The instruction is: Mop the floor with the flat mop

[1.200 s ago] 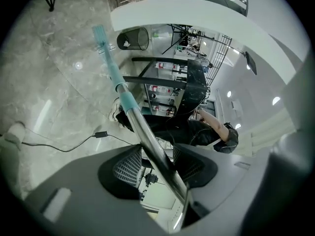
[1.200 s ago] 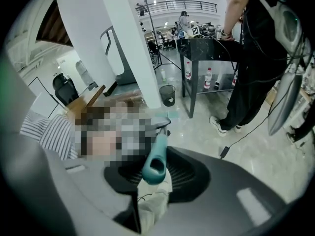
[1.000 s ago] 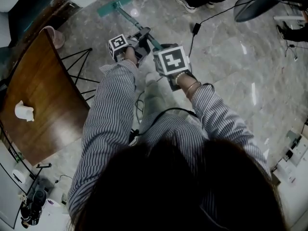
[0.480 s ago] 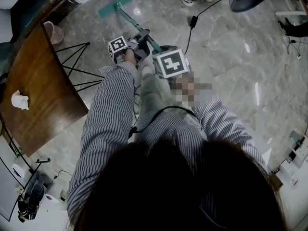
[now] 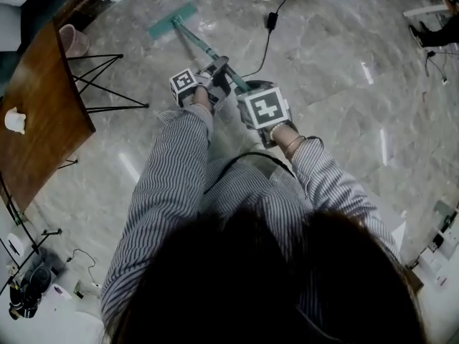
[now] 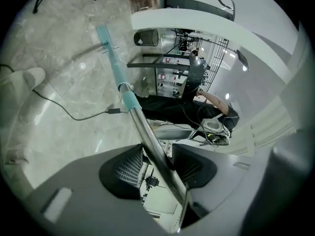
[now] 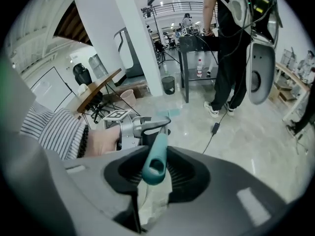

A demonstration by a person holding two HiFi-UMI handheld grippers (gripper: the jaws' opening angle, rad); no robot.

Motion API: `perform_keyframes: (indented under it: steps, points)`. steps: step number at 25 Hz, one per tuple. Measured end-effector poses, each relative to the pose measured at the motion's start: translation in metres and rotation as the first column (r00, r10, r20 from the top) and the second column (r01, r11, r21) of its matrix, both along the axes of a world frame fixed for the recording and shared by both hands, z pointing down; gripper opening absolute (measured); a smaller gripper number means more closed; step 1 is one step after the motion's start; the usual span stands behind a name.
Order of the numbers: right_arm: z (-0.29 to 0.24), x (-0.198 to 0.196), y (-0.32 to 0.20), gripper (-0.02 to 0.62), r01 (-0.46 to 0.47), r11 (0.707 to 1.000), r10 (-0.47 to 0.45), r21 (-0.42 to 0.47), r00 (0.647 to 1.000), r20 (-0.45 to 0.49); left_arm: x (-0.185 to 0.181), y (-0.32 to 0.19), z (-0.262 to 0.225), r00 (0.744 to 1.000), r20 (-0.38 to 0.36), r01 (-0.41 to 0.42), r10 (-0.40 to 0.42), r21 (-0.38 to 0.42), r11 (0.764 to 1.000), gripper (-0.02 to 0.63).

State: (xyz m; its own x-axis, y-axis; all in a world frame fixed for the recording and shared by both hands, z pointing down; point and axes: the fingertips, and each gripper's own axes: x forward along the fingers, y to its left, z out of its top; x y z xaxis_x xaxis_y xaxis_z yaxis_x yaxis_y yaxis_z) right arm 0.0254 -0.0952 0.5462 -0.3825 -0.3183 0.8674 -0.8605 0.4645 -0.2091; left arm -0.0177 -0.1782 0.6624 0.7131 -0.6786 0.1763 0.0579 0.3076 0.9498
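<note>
Teal flat mop [image 5: 171, 22] clamped by both hand-held grippers [image 6: 158, 162] [image 7: 154, 171]

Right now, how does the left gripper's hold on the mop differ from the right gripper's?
The left gripper clamps the bare metal shaft; the right gripper clamps the teal end grip. In the head view the left gripper sits farther down the pole, nearer the mop head, while the right gripper sits at the top end, closer to the person. Both are shut on the same mop.
</note>
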Motion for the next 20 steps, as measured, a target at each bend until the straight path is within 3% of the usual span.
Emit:
perform_keyframes:
  steps: [8,15,20]
  points:
    - [0.015,0.090,0.136,0.110,0.025,0.999,-0.024,-0.040,0.999,0.025,0.090,0.132,0.012,0.999,-0.022,0.035,-0.035,-0.003,0.999,0.186]
    - [-0.009,0.171,0.243,0.112,0.031,0.998,-0.029,-0.057,0.999,0.035,0.176,0.246,-0.011,0.994,-0.086,-0.071,0.066,-0.057,0.996,0.179]
    - [-0.041,0.223,0.296,0.112,0.036,0.994,-0.034,-0.102,0.999,0.020,0.231,0.303,-0.046,0.973,-0.173,-0.171,0.156,-0.075,0.982,0.180]
